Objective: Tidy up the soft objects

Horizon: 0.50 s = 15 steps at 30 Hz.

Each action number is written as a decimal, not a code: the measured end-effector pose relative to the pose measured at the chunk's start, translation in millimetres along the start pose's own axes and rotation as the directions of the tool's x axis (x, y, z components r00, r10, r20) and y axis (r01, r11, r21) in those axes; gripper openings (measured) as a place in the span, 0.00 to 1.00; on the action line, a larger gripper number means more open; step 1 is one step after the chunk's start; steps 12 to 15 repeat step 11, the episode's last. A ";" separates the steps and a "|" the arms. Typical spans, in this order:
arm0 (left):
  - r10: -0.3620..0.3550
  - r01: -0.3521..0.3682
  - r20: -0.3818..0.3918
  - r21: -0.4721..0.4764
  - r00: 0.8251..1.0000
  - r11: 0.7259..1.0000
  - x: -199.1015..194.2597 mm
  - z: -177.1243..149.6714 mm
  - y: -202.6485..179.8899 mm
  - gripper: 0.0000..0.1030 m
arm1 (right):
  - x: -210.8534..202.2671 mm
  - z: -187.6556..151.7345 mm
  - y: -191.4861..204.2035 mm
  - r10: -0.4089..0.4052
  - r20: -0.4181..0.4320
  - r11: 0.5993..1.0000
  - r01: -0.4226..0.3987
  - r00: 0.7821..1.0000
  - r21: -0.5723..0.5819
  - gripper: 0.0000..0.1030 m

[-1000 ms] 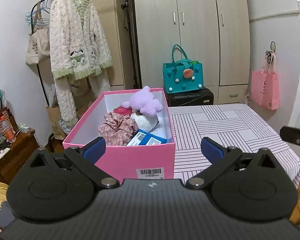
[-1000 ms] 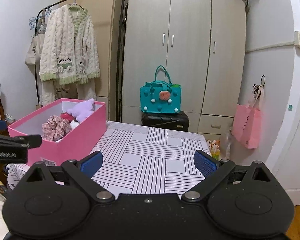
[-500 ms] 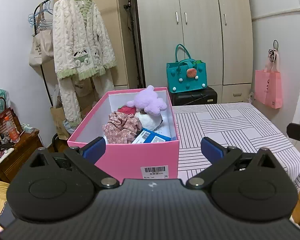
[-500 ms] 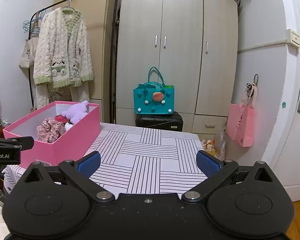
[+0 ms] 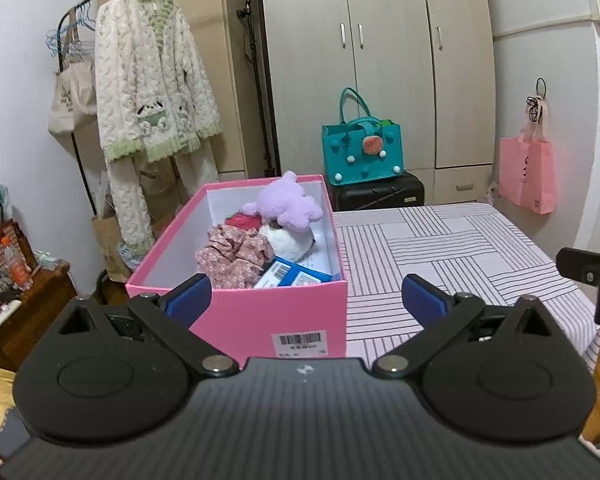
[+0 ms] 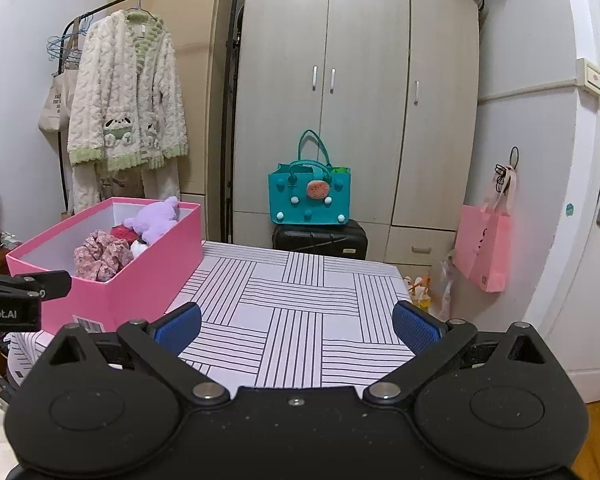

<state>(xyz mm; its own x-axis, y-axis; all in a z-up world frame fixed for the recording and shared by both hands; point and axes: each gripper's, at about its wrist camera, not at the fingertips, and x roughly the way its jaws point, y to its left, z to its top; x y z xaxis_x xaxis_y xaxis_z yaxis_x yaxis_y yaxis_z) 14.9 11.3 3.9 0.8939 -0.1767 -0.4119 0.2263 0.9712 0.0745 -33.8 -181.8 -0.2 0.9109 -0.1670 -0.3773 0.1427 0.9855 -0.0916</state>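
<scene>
Pink box (image 5: 260,312) on striped table (image 5: 440,248), holding plush (image 5: 286,206) and floral fabric (image 5: 234,252): light, squashy, best pinched mid-body. Left gripper (image 5: 306,294) and right gripper (image 6: 296,322) both released, empty.

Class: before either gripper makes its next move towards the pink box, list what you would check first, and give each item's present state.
1. Left gripper open, holding nothing: ok.
2. Right gripper open, holding nothing: ok.
3. Pink cardboard box lidless, reachable from above: ok.
4. Purple plush toy lies on top, unobstructed: ok.
5. Floral fabric scrunchie fully inside the box: ok.
6. Striped tablecloth free of stray soft items: ok where visible; near edge hidden.
</scene>
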 end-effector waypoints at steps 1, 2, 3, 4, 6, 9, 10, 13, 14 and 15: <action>-0.008 0.008 -0.008 -0.003 1.000 1.000 0.8 -0.1 0.4 1.00 | 0.9 0.2 -0.3 0.000 -0.002 1.000 0.000 1.000 0.002 1.00; -0.010 0.009 -0.011 -0.003 1.000 1.000 1.5 -0.4 0.5 1.00 | 1.6 0.1 -0.5 0.000 -0.004 1.000 0.000 1.000 0.003 1.00; -0.008 0.008 -0.011 -0.002 1.000 1.000 1.7 -0.6 0.2 1.00 | 1.8 0.1 -0.9 0.000 -0.005 1.000 0.000 1.000 0.004 1.00; -0.005 0.005 -0.008 0.000 1.000 1.000 1.7 -0.5 0.2 1.00 | 2.5 0.1 -1.4 -0.001 -0.007 1.000 0.001 1.000 0.007 1.00; 0.000 0.000 -0.005 0.004 1.000 1.000 2.2 -0.4 -0.1 1.00 | 3.4 0.3 -2.3 -0.003 -0.009 1.000 0.004 1.000 0.011 1.00; -0.004 0.004 -0.005 0.004 1.000 1.000 2.5 -0.4 -0.2 1.00 | 4.8 0.0 -3.3 -0.006 -0.015 1.000 0.007 1.000 0.014 1.00; -0.004 0.004 -0.004 0.004 1.000 1.000 2.6 -0.6 -0.6 1.00 | 5.1 -0.3 -3.7 -0.008 -0.017 1.000 0.008 1.000 0.015 1.00; -0.003 0.003 -0.005 0.006 1.000 1.000 2.7 -0.7 -0.6 1.00 | 5.4 -0.6 -4.0 -0.008 -0.017 1.000 0.008 1.000 0.016 1.00; -0.003 0.003 -0.005 0.006 1.000 1.000 2.7 -0.7 -0.6 1.00 | 5.4 -0.6 -4.0 -0.008 -0.017 1.000 0.008 1.000 0.016 1.00; -0.003 0.003 -0.005 0.006 1.000 1.000 2.7 -0.7 -0.6 1.00 | 5.4 -0.6 -4.0 -0.008 -0.017 1.000 0.008 1.000 0.016 1.00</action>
